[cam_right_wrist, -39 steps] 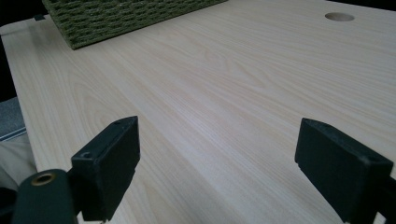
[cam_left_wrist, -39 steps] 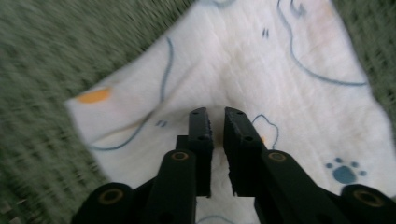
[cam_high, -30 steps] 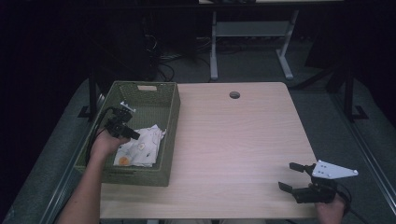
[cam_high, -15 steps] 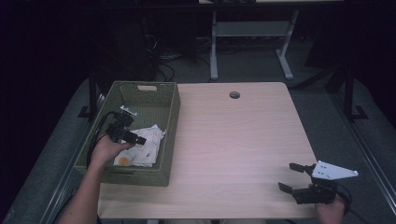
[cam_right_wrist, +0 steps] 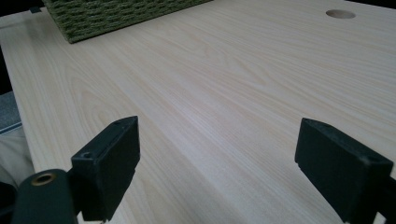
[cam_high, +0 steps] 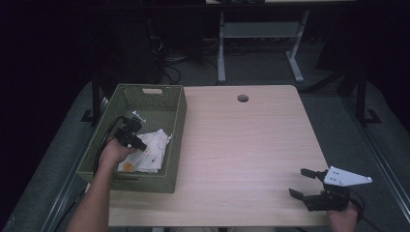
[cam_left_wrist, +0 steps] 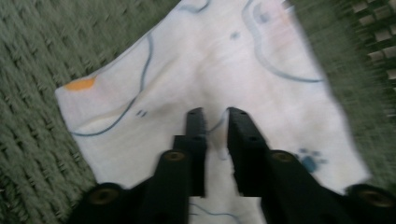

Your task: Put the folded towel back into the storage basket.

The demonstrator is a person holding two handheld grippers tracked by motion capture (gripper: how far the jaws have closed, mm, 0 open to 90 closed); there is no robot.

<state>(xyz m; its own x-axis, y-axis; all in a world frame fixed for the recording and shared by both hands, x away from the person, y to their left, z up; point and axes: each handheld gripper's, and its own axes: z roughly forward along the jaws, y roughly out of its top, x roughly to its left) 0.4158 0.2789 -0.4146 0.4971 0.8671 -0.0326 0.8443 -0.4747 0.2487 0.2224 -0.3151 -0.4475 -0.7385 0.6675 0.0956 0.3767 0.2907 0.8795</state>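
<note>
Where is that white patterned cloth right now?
The white cloth lies inside the green basket at the table's left side in the high view, toward the basket's near end, with the left claw right over it.

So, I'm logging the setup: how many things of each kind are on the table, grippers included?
Green woven basket: 1
White printed cloth in the basket: 1
Gripper: 2, left on the cloth, right over the table
Total: 4

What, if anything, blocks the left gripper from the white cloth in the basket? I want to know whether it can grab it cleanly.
Nothing visible does. The left gripper is right on the white cloth inside the green basket, its jaws nearly shut after closing, a fold apparently pinched between them.
</note>
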